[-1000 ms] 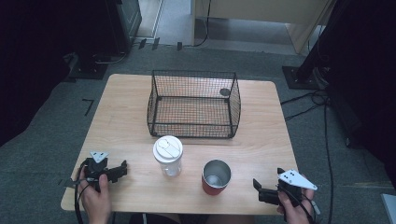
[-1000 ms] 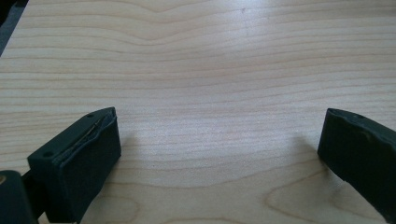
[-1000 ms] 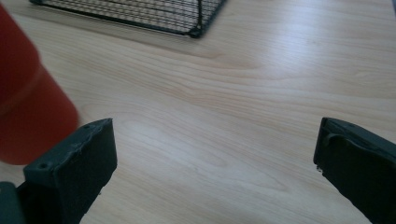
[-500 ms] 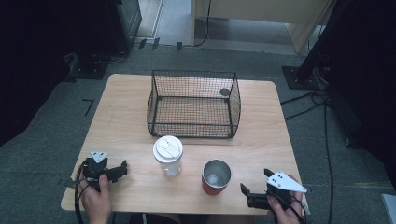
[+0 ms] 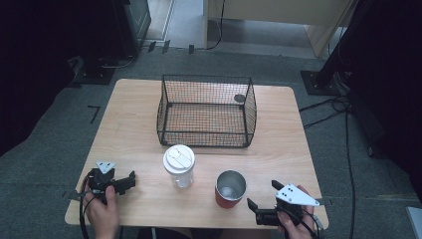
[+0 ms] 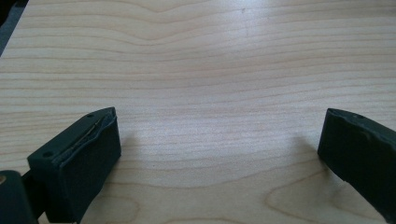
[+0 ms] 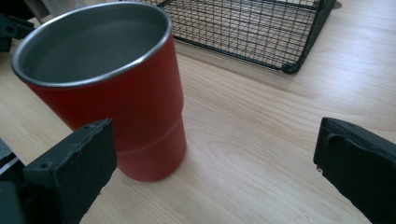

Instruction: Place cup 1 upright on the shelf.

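Right hand-held gripper (image 5: pixel 260 203), jaws wide, we are lining up beside the red steel-lined cup (image 7: pixel 112 88) ahead-left; next, straddling it squarely.

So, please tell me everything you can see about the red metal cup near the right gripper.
The red metal cup is a round tumbler with a red outer wall, a bare steel rim and a grey steel inside, which looks empty. A shallow step rings its lower body. It stands upright on the light wooden table, near the front edge, right of the clear lidded cup. The open right gripper is close beside it but does not touch it.
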### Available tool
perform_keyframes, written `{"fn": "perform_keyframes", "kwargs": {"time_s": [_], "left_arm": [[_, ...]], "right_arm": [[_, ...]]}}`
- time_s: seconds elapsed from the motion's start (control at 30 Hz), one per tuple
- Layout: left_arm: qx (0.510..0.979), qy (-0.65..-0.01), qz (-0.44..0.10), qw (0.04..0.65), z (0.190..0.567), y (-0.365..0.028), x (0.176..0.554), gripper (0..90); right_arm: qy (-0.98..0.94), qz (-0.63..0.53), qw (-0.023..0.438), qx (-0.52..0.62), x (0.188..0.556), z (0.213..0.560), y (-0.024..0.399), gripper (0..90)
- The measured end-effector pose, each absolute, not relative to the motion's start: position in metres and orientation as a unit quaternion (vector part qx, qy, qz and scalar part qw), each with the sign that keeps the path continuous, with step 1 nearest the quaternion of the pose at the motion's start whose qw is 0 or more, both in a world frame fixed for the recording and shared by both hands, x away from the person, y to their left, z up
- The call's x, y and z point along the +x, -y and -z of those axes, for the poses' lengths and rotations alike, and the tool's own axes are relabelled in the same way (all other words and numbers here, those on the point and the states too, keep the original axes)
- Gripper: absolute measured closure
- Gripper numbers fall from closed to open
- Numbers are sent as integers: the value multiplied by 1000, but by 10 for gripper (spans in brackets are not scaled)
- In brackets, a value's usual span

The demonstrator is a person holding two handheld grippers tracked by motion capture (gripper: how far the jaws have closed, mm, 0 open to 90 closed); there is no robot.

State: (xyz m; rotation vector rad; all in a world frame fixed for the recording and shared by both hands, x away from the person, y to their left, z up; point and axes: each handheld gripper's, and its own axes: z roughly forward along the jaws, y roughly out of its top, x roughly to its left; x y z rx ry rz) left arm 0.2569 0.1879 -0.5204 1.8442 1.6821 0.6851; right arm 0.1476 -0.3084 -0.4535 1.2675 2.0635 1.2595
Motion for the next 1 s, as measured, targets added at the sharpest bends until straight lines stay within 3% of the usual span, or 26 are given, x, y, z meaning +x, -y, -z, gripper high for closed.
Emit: {"fn": "perform_keyframes", "kwargs": {"time_s": [1.0], "left_arm": [[685, -626, -255, 274, 521, -188, 257, 1]], "right_arm": [[-746, -490, 176, 414, 149, 452, 267, 0]]}}
